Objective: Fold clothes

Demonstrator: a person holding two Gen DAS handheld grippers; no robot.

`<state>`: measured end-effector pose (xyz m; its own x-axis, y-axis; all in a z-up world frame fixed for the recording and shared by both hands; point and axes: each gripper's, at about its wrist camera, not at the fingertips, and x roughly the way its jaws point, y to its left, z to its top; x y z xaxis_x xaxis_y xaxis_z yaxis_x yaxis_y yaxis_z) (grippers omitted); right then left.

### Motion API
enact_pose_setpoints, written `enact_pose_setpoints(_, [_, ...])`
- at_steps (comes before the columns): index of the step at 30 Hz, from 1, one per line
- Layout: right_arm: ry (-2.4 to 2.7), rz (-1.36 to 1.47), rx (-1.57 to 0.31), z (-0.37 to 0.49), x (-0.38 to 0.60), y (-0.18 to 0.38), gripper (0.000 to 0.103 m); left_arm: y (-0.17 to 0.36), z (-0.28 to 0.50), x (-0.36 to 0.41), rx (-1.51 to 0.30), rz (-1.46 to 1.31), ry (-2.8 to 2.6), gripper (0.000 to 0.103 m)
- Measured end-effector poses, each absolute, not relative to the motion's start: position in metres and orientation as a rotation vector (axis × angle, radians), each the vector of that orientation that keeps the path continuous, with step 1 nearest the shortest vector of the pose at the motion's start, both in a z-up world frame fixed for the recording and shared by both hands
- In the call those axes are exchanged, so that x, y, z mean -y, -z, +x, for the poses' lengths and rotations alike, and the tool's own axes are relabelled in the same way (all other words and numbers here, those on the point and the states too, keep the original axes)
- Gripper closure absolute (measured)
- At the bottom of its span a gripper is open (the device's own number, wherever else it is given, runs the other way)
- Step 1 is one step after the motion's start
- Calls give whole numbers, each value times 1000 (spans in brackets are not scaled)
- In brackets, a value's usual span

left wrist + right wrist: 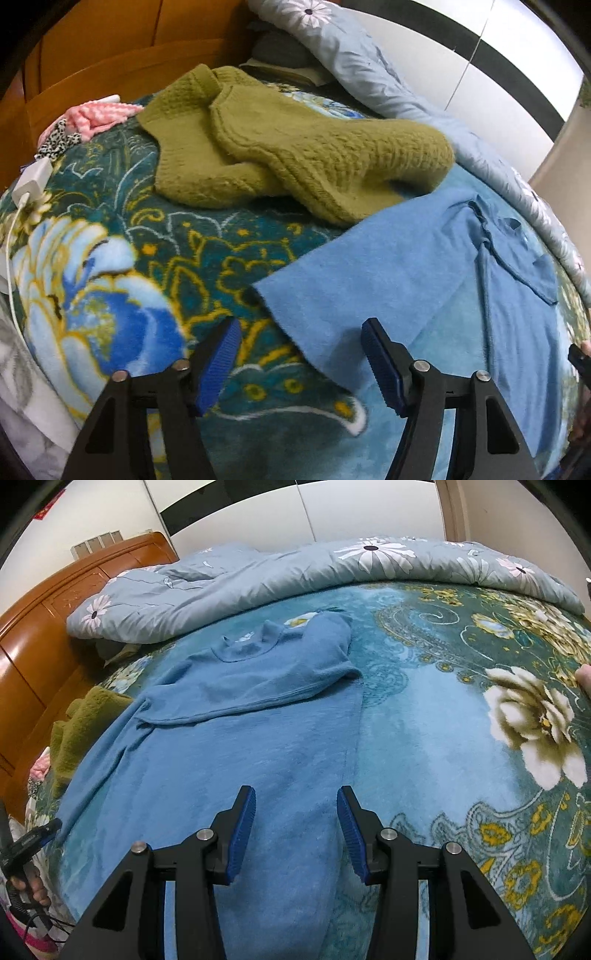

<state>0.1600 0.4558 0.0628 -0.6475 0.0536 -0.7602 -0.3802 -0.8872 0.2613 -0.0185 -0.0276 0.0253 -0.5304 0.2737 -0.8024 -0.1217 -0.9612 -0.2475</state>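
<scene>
A light blue long-sleeved top [236, 738] lies spread flat on the bed, collar at the far end, one sleeve folded across its chest. In the left wrist view the same blue top [424, 266] fills the right half. My left gripper [301, 363] is open, its fingers straddling the top's near left hem corner. My right gripper [295, 832] is open low over the top's near hem, by its right edge. The left gripper [40, 834] also shows at the right wrist view's left edge. An olive green knit sweater [280, 144] lies crumpled behind the blue top.
The bed carries a teal floral blanket [461, 709]. A pale blue flowered duvet [258, 576] is bunched along the far side. A wooden headboard [48, 627] stands at the left. A pink and white cloth [96, 114] and a white charger [33, 181] with its cable lie near the headboard.
</scene>
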Motion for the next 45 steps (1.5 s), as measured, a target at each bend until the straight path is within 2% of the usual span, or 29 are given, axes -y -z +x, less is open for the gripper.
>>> enact_pose_setpoints(1, [-2579, -1171, -600, 161, -456, -63, 56, -25, -18, 25, 235, -1382, -2550, 56])
enact_pose_setpoints(2, [-2576, -1171, -606, 161, -456, -63, 56, -25, -17, 22, 233, -1382, -2545, 60])
enact_pose_setpoints(3, [-2574, -1171, -612, 162, -456, -62, 56, -25, -16, 19, 233, -1381, -2541, 69])
enact_pose_setpoints(4, [-2571, -1170, -618, 163, -456, -62, 56, -24, -15, 17, 241, -1377, -2537, 87])
enact_pose_setpoints(5, [-2569, -1170, -624, 164, -456, -62, 56, -24, -14, 15, 253, -1374, -2529, 97])
enact_pose_setpoints(6, [-2567, -1170, -630, 164, -456, -62, 56, -23, -15, 15, 295, -1369, -2501, 99])
enact_pose_setpoints(10, [-2575, -1171, -630, 165, -458, -63, 56, -46, -22, 14, 324, -1266, -2543, 100])
enact_pose_setpoints(17, [-2576, -1148, -658, 170, -471, -64, 56, -161, -76, -17, 312, -918, -2530, 100])
enact_pose_setpoints(20, [-2570, -1137, -679, 171, -480, -63, 56, -219, -98, -67, 233, -769, -2447, 100])
enact_pose_setpoints(28, [-2536, -1108, -739, 179, -511, -59, 56, -264, -108, -243, 39, -694, -2178, 100])
enact_pose_setpoints(32, [-2517, -1111, -743, 187, -524, -54, 56, -229, -100, -325, -60, -764, -2052, 99])
enact_pose_setpoints(36, [-2487, -1118, -755, 195, -539, -47, 56, -170, -82, -397, -195, -879, -1962, 99])
enact_pose_setpoints(41, [-2468, -1109, -801, 206, -554, -40, 56, -96, -67, -455, -356, -1026, -1911, 99])
enact_pose_setpoints(45, [-2474, -1107, -797, 208, -556, -41, 56, -65, -60, -475, -429, -1073, -1894, 98])
